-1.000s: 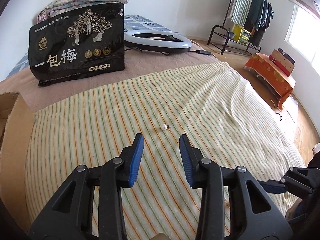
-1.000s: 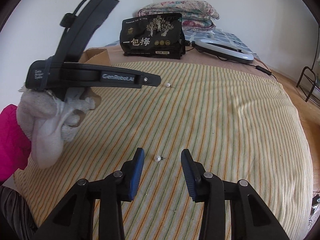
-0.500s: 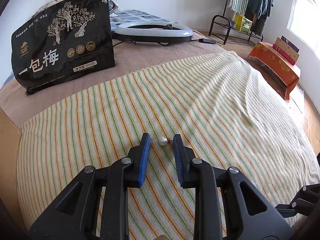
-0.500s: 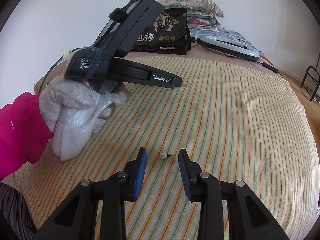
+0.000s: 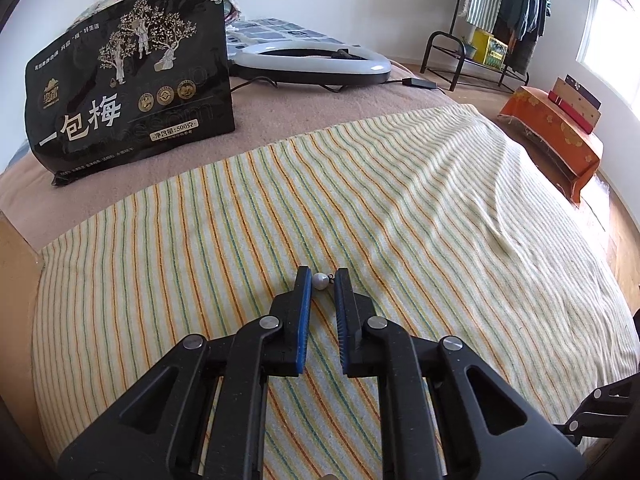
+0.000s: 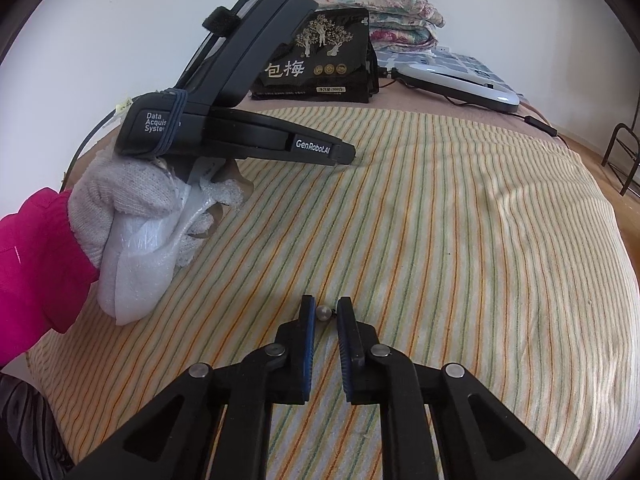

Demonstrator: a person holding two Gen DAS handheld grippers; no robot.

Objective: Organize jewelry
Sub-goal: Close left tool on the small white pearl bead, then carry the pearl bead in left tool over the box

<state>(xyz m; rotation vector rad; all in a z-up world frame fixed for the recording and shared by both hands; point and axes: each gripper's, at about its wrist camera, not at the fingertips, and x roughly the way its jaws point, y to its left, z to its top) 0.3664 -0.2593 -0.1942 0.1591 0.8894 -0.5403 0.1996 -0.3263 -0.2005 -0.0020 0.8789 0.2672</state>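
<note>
Both our grippers, left gripper (image 5: 322,281) and right gripper (image 6: 326,312), have just closed their fingers, each pinching a pearl earring (image 5: 320,281) on the striped towel (image 5: 420,216); we lift slowly and straight up off the towel so neither pearl squirts out.

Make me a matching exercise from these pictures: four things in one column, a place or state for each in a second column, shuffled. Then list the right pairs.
Things:
1. left claw
2. black snack bag
3. ring light
4. orange cloth

Places or states:
A. lying flat at the far end of the bed, its cable trailing
B. closed on a pearl earring
C. draped over low furniture on the floor by the window
D. standing upright beyond the striped towel

Pairs: 1-B, 2-D, 3-A, 4-C
</note>
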